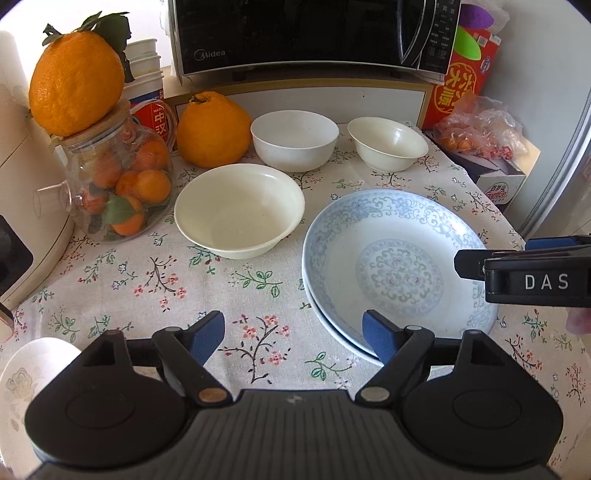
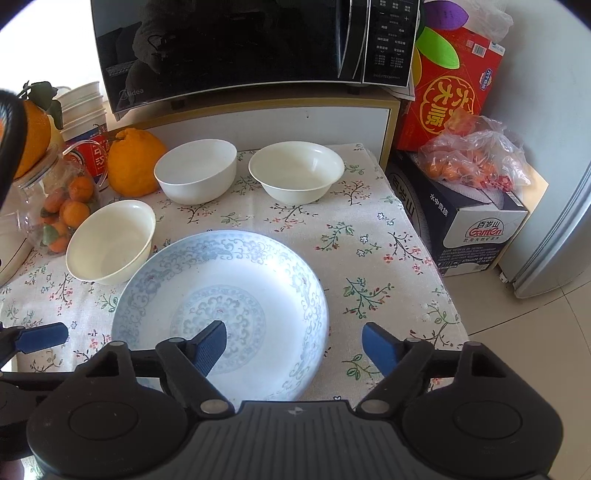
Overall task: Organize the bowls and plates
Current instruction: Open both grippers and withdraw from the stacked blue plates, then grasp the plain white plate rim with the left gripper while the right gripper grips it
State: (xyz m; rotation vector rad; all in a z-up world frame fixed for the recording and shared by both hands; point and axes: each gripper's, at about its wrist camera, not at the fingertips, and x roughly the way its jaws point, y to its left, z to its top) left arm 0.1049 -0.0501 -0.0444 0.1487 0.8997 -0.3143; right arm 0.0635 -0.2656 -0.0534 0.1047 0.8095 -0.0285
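Two blue-patterned plates (image 1: 399, 229) lie stacked on the floral tablecloth (image 1: 147, 280). Behind them stand a wide cream bowl (image 1: 240, 210), a white bowl (image 1: 294, 140) and a smaller cream bowl (image 1: 388, 142). My left gripper (image 1: 293, 325) is open, with its right finger over the stack's near-left rim and nothing gripped. My right gripper (image 2: 293, 339) is open too. Its left finger hovers over the top plate (image 2: 236, 273) and its right finger over bare cloth. A white flowered plate (image 1: 33, 369) peeks in at the lower left.
A black microwave (image 1: 306, 33) on a shelf closes the back. A glass jar of tangerines (image 1: 122, 184) and large oranges (image 1: 212, 129) crowd the left, beside a white appliance (image 1: 22, 184). Boxes (image 2: 472, 225) and a bag of fruit (image 2: 476, 155) stand past the table's right edge.
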